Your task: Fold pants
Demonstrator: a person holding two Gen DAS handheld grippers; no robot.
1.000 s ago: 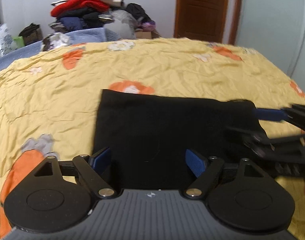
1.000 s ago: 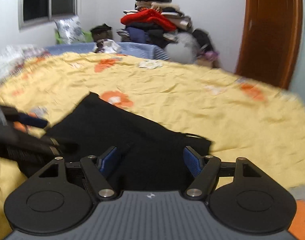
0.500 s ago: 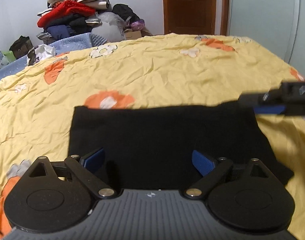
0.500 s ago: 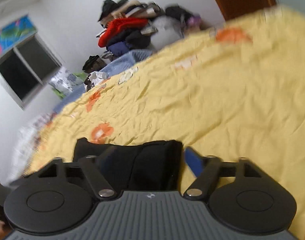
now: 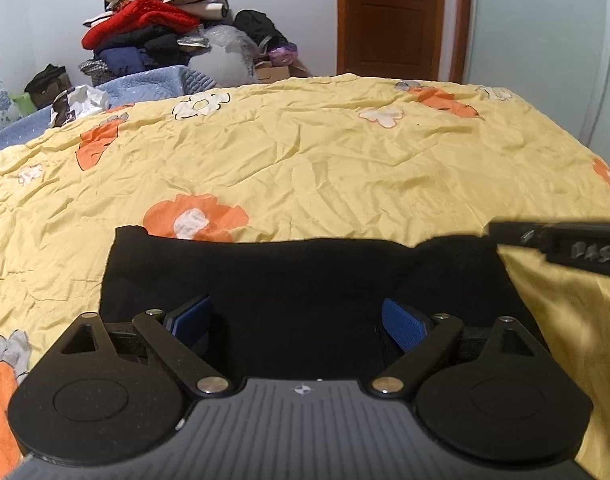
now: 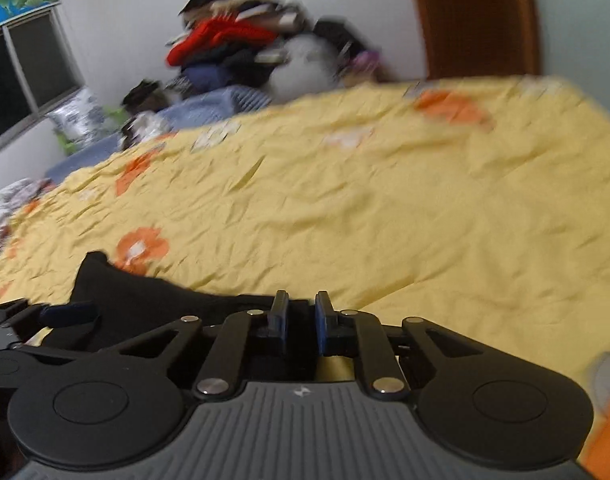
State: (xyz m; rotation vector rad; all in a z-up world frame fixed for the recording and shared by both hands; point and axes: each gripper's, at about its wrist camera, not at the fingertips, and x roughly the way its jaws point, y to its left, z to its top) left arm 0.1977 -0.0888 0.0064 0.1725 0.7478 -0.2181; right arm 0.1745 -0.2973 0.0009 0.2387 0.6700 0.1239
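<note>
The black pants (image 5: 305,280) lie folded into a rectangle on the yellow flowered bedspread (image 5: 305,152). My left gripper (image 5: 301,324) is open, its blue pads wide apart low over the near part of the pants. My right gripper (image 6: 301,320) has its pads close together at the right edge of the pants (image 6: 145,300); a narrow gap shows between them and dark fabric lies there, but a grip is unclear. The right gripper's finger also shows at the pants' far right corner in the left wrist view (image 5: 561,244). The left gripper shows at the left in the right wrist view (image 6: 45,320).
A pile of clothes (image 5: 153,32) and bags stands beyond the bed's far edge, by a blue quilt (image 5: 145,80). A wooden door (image 5: 389,16) is behind. A window (image 6: 25,80) is on the left wall. Wide yellow bedspread lies beyond the pants.
My right gripper's pads have closed from wide open to nearly together and it has swung to the pants' right edge. The left gripper stays open and has drawn back a little.
</note>
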